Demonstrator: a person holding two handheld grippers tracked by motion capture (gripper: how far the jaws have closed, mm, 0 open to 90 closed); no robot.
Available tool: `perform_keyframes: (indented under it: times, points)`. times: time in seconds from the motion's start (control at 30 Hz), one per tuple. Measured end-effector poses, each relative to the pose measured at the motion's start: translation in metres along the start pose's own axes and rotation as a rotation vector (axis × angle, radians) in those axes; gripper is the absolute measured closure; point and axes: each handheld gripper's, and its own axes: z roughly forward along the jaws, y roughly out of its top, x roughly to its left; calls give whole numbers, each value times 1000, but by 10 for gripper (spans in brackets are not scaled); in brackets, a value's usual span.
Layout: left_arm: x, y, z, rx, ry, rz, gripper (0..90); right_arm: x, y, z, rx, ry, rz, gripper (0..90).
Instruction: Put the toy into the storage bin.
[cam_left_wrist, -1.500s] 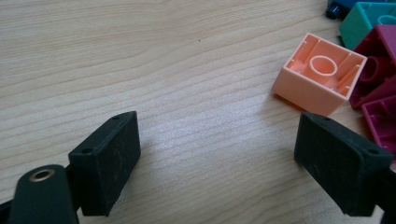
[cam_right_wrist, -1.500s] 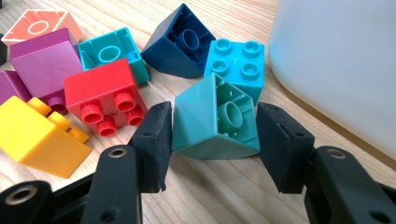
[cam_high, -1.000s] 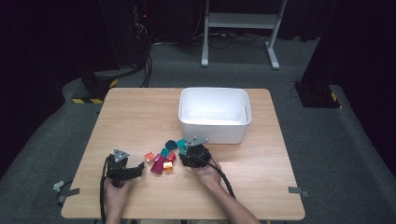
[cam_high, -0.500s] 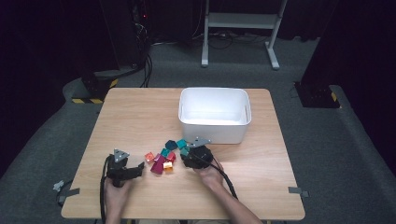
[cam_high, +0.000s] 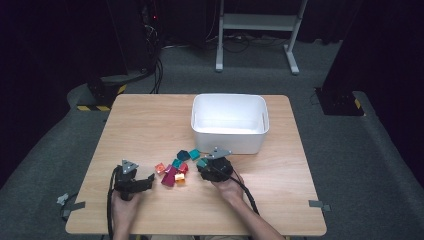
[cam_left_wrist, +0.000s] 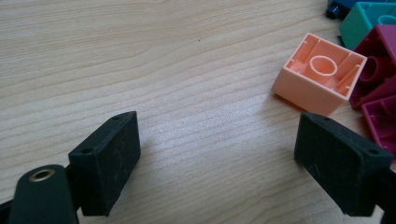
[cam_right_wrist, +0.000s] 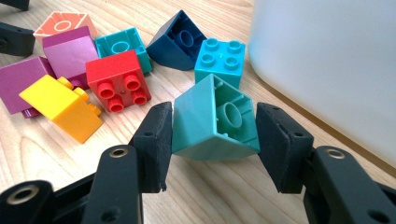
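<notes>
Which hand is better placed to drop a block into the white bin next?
Right. Its tool already clamps a teal block beside the white bin; the left tool stands open over bare table.

Nine toy bricks (cam_right_wrist: 215, 122), one white bin (cam_high: 229, 122)

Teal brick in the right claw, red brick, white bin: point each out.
teal brick (cam_right_wrist: 215, 122), right gripper view, on its hollow underside between the jaws.
red brick (cam_right_wrist: 119, 86), right gripper view, on its studded top face.
white bin (cam_high: 229, 141), high view, on its near outer wall.
</notes>
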Motion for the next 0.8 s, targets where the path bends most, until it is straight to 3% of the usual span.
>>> perform_keyframes:
  times: [0.5, 0.8]
  points:
    - [0, 0, 0, 0, 0, 0, 147, -4, -3, -17, -8, 21, 11, 482]
    - [0, 0, 0, 0, 0, 0, 147, -5, 1, -31, -25, 35, -6, 483]
